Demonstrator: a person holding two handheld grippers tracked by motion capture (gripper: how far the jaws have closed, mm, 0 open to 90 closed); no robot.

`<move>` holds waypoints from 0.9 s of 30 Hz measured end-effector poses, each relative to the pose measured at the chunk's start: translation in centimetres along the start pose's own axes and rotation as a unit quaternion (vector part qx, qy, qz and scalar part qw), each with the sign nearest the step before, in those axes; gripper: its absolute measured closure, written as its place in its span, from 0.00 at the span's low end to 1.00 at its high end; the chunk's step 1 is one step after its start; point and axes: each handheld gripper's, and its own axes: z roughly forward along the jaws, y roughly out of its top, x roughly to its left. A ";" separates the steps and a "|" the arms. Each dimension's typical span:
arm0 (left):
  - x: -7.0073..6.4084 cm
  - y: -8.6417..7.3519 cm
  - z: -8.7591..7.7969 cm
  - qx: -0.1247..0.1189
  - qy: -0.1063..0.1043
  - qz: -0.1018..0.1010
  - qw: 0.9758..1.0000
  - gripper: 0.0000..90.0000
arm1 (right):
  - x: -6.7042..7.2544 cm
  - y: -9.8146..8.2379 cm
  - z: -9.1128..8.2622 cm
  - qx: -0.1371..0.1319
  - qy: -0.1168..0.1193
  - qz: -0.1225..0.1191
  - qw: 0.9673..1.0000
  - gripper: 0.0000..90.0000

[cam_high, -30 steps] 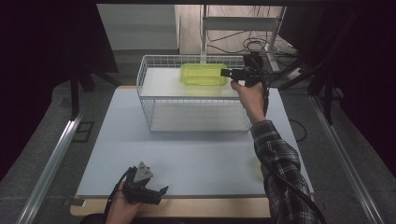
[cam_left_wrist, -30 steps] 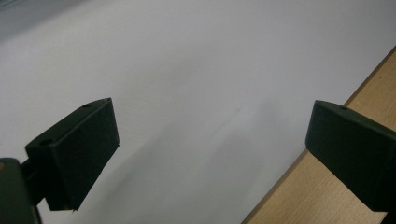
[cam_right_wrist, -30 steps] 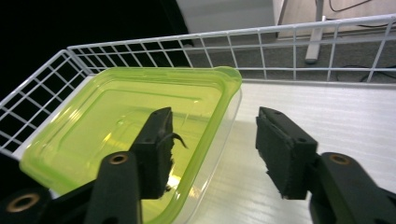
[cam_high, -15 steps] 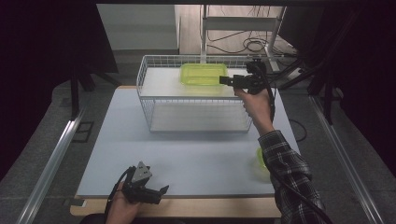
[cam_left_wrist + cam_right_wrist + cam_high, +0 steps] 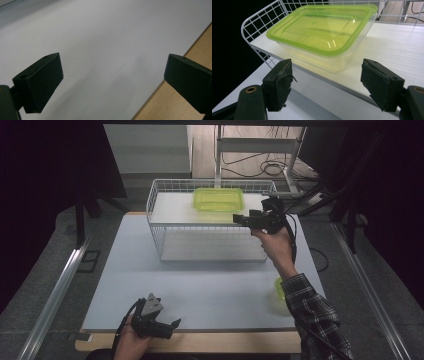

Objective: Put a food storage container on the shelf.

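Note:
A clear plastic container with a yellow-green lid point(image 5: 218, 199) point(image 5: 322, 27) rests on the white top shelf of a white wire rack point(image 5: 165, 220) point(image 5: 259, 21) at the back of the table. My right gripper point(image 5: 239, 219) point(image 5: 327, 70) hovers just off the container's near right corner and points at it. Its jaws have just been opening and stand open, with nothing between them. My left gripper point(image 5: 172, 326) point(image 5: 112, 65) lies in a hand at the table's front edge, open over the bare white mat.
A second yellow-green item point(image 5: 278, 289) sits on the white mat point(image 5: 200, 285) at the right, partly hidden by the plaid sleeve. The wooden table edge point(image 5: 175, 100) runs close to the left gripper. Cables and a metal stand lie behind the rack.
The right gripper has let go of the container's right end and pulled back toward the person, its jaws wider apart. The container stays on the shelf. The left hand has not moved.

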 end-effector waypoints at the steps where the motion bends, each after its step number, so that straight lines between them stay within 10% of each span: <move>1: 0.0 0.0 0.0 0.000 -0.001 0.000 1.000 0.02 | 0.0 -0.2 -0.1 0.000 -0.001 -0.003 1.000 0.28; 27: 0.0 0.0 -0.1 -0.014 -0.008 0.006 1.000 0.02 | 2.1 -6.2 -2.0 0.019 0.011 -0.075 0.997 0.14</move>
